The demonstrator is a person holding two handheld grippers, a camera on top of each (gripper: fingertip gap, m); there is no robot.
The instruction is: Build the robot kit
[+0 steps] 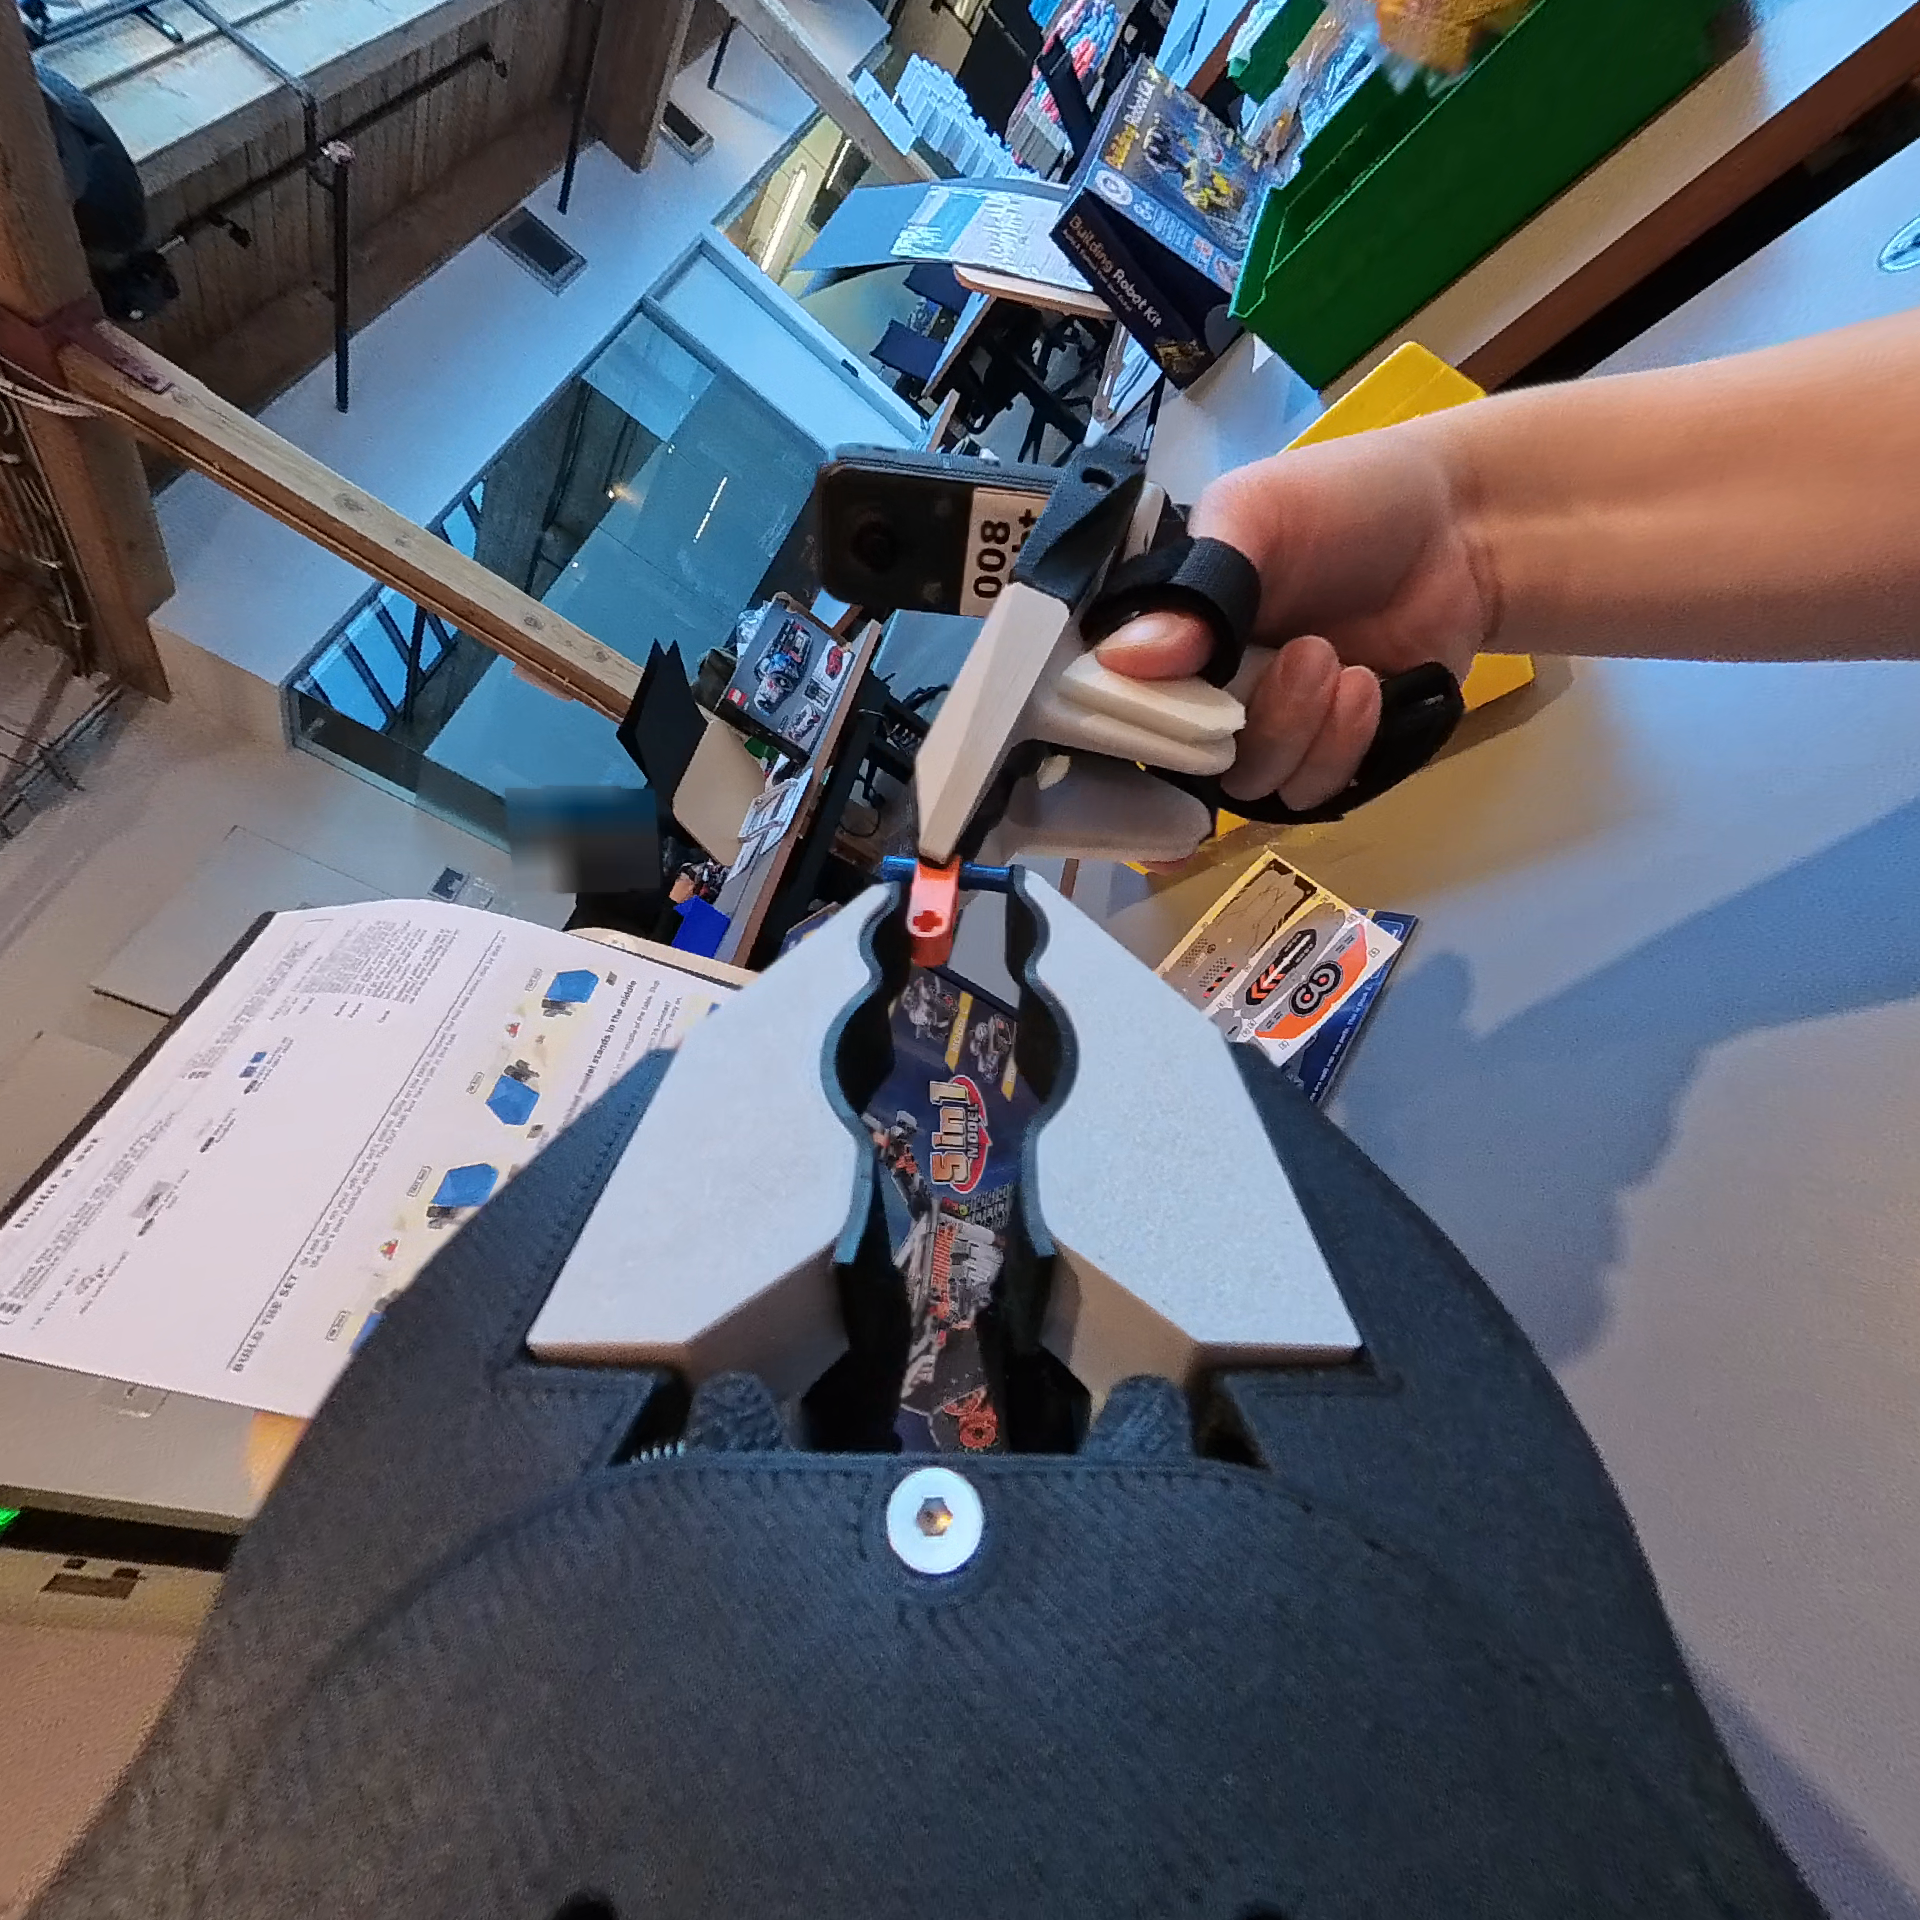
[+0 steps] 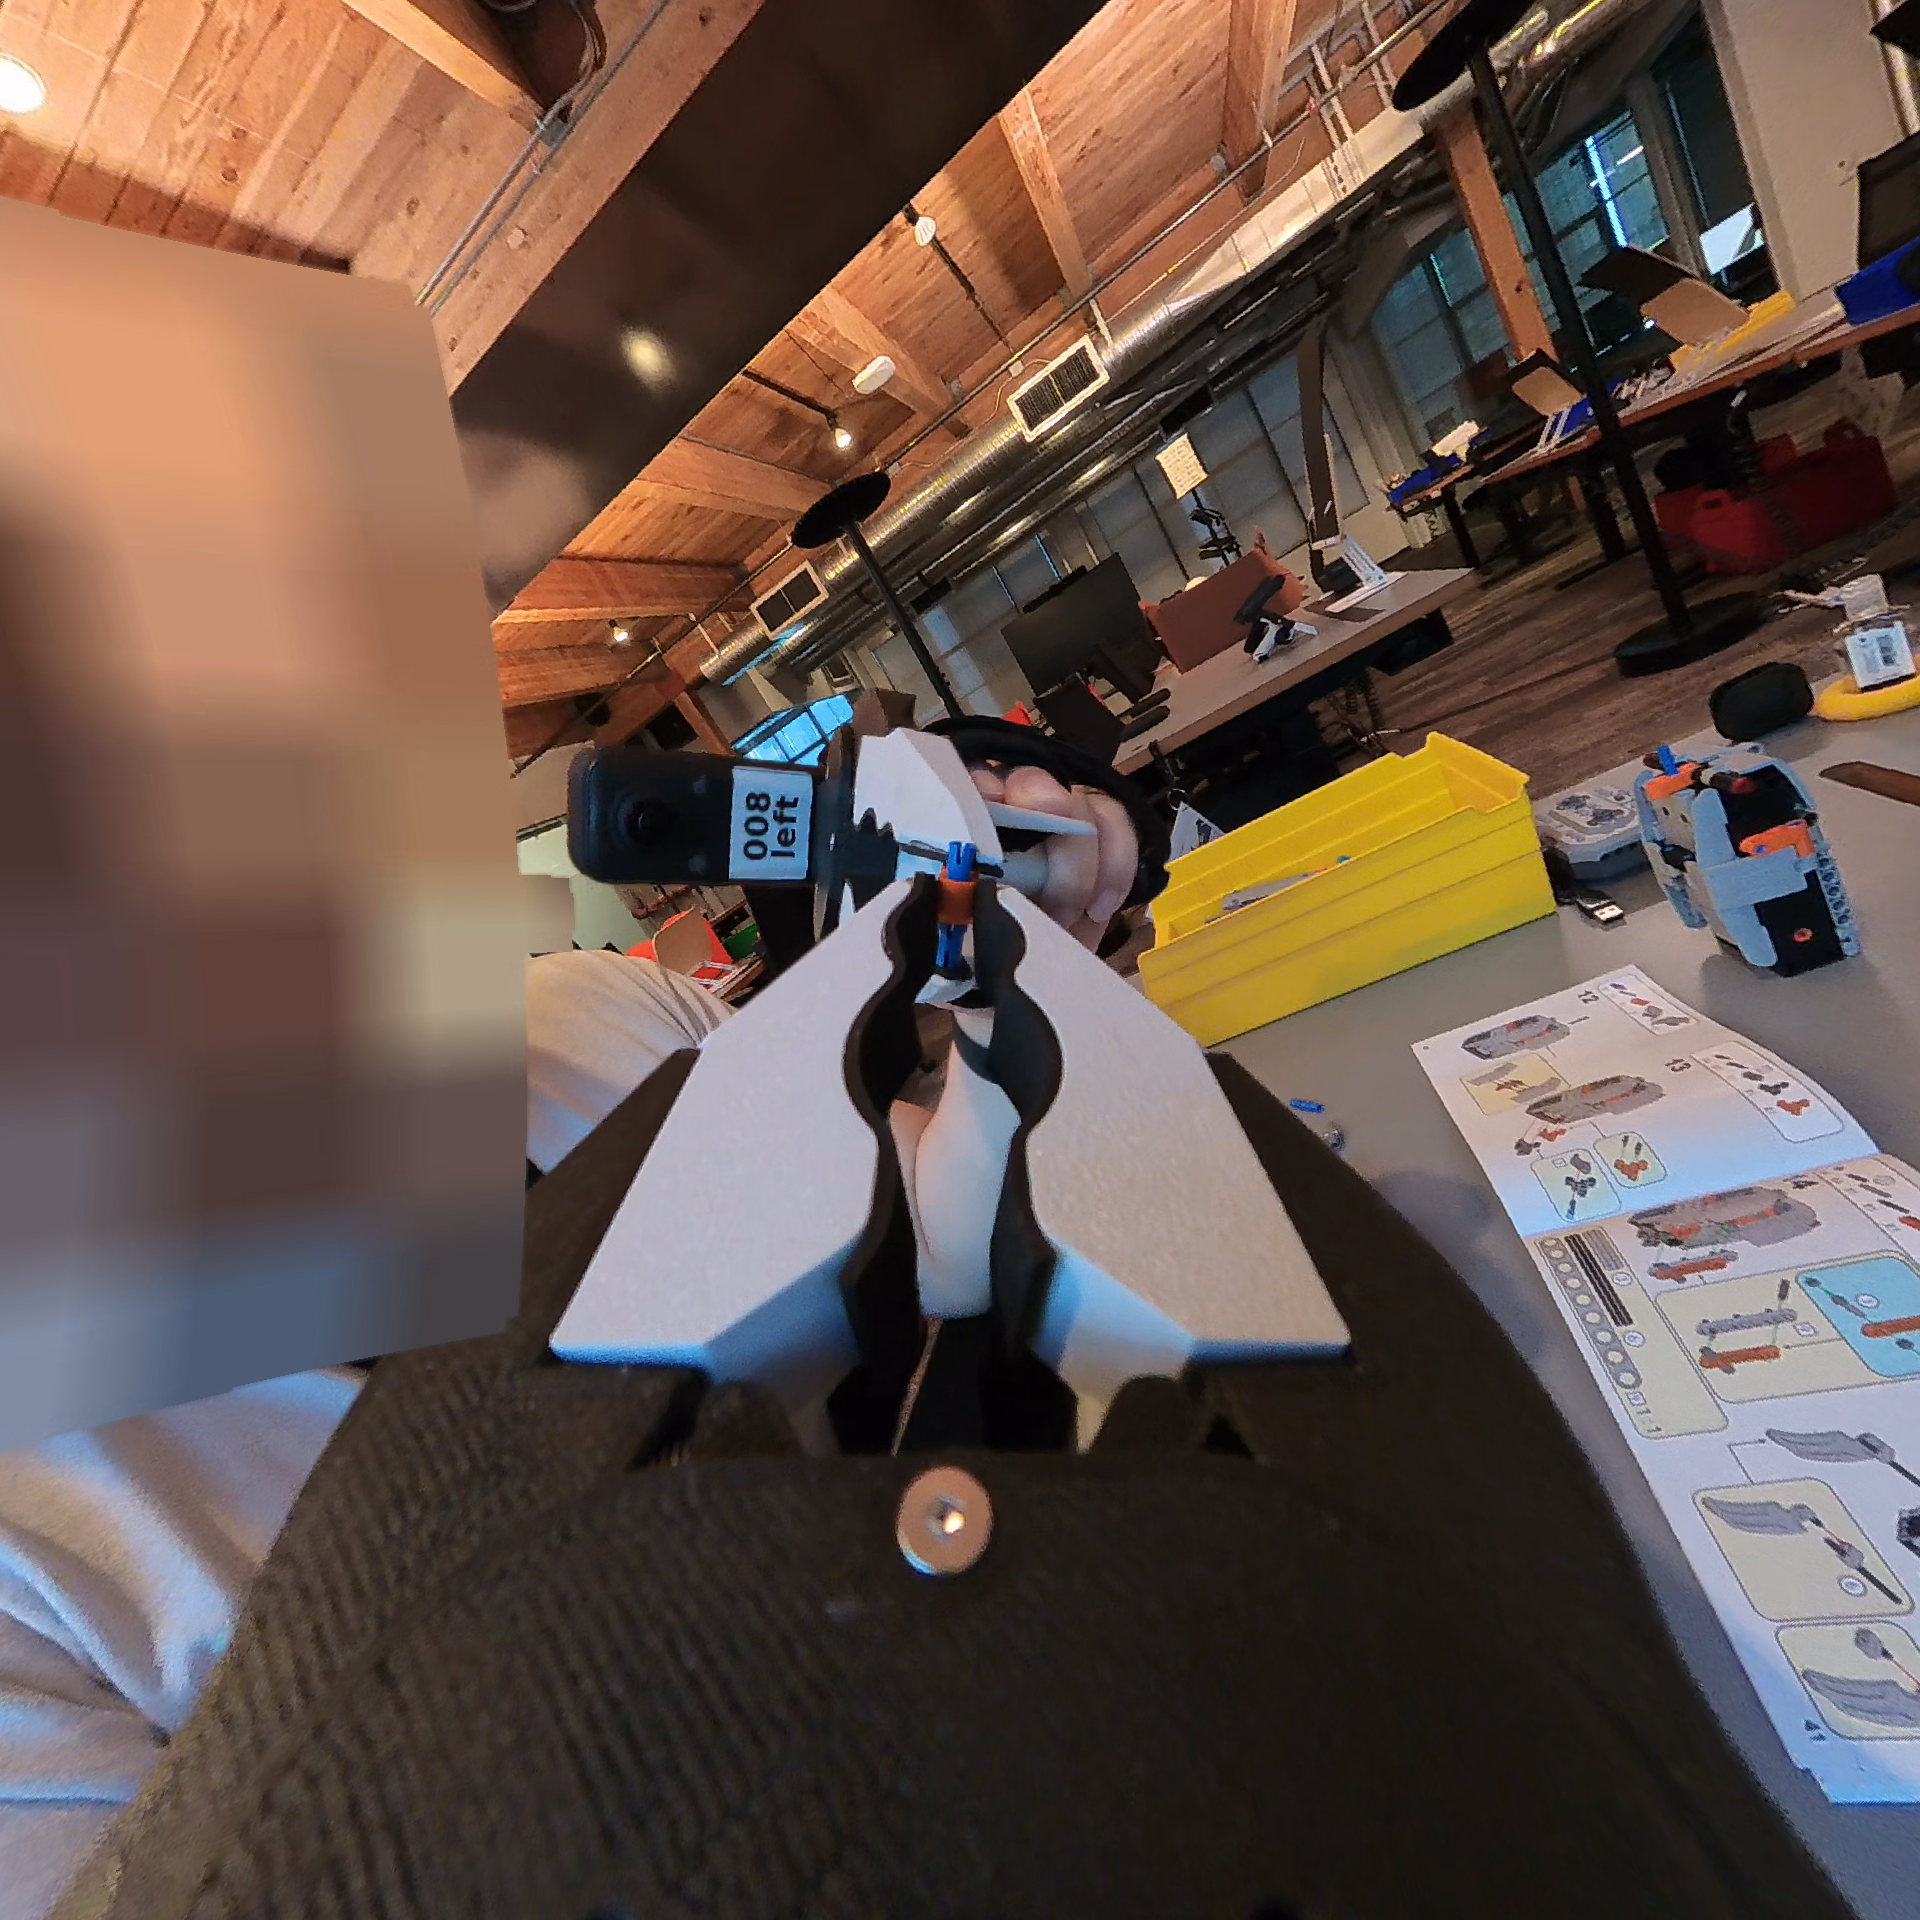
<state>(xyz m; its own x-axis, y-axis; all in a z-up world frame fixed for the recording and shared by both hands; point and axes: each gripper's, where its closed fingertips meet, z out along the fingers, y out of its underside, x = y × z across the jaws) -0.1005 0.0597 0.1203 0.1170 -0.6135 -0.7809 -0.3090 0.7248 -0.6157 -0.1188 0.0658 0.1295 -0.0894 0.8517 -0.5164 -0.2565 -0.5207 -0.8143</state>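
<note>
In the left wrist view, the left hand-held gripper [image 1: 954,894] has its two grey fingers drawn in but not meeting, and a short blue pin [image 1: 987,875] spans the gap between their tips, seemingly pinched endwise. An orange connector [image 1: 928,920] sits on that pin. The right hand-held gripper [image 1: 940,854], held in a person's hand [image 1: 1340,623], comes down from above with its tips pressed together on the connector's top. All of this is held up above the grey worktop [image 1: 1662,1351], where a printed sheet [image 1: 312,1091] lies to the left, a sticker sheet [image 1: 1288,977] to the right, and a yellow bin [image 1: 1392,395] and green bin [image 1: 1455,208] stand farther off. In the right wrist view, the right gripper's fingertips are almost closed on the orange connector, with the blue pin running through it towards the left gripper beyond. An open instruction booklet [image 2: 1714,1247] lies on the worktop, and a partly built model [image 2: 1725,862] stands well apart, beside the yellow bin.
</note>
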